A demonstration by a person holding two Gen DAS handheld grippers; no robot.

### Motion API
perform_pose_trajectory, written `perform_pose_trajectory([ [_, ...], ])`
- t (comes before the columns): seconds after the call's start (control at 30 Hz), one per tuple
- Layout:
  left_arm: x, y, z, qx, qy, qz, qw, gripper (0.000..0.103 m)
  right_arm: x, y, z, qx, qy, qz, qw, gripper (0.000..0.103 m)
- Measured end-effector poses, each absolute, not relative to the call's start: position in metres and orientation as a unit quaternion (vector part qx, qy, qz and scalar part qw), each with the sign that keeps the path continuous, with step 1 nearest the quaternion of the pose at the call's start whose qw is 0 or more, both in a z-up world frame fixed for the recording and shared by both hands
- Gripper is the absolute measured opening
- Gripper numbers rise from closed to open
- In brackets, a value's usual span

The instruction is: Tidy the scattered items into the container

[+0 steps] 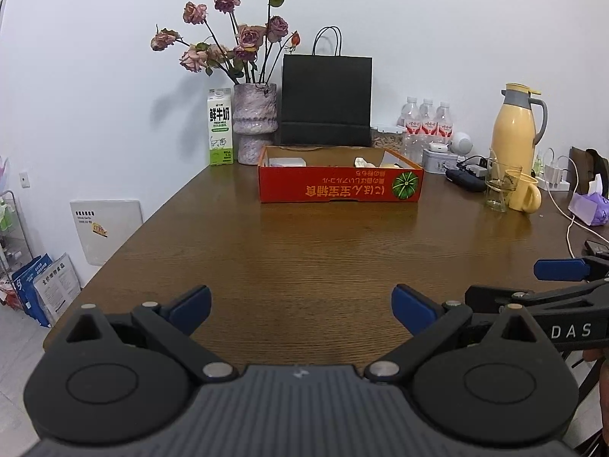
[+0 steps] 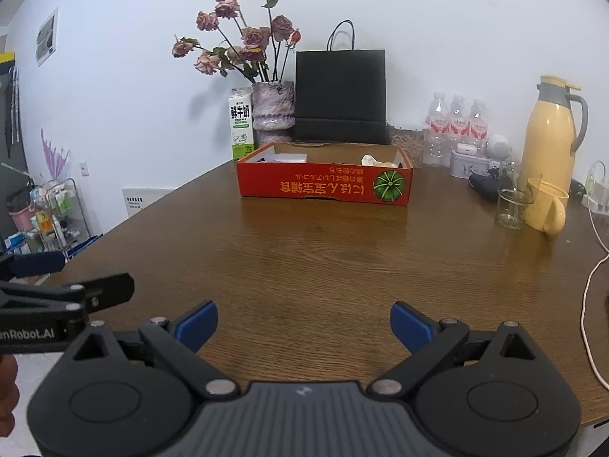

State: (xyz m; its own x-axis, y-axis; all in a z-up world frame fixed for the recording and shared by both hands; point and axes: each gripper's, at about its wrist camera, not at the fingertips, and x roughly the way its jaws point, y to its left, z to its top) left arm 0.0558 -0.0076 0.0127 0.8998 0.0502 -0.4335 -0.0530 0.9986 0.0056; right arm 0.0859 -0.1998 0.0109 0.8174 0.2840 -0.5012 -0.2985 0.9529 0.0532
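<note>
Over in the upper left of the left wrist view a green-and-white milk carton [image 1: 220, 126] stands upright at the back of the wooden table [image 1: 304, 259], just beside a mottled vase [image 1: 254, 122] of faded pink roses [image 1: 236, 34]. Next along, a black paper bag [image 1: 326, 101] stands right behind the red cardboard box [image 1: 340, 184] — the box sits at the upper centre of the frame, with a few pale items lying in it, too small to name. Further right are three water bottles [image 1: 426, 120], a yellow thermos jug [image 1: 514, 125], a clear glass [image 1: 499, 186] and a yellow mug [image 1: 527, 192] close together. Low in the frame the left gripper [image 1: 300, 310] is spread wide with nothing between its blue pads — the right gripper [image 2: 303, 327], in its own view, is likewise wide apart and holding nothing.
</note>
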Motion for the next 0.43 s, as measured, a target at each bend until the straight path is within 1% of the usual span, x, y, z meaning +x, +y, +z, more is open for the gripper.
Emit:
perform_pose_trajectory([
  [0.43,0.0612,-0.0103,0.0078,-0.004,0.232,0.011,0.973,0.103,0.0889,-0.2032,0.0047,-0.006,0.256,0.153,0.954,0.098],
])
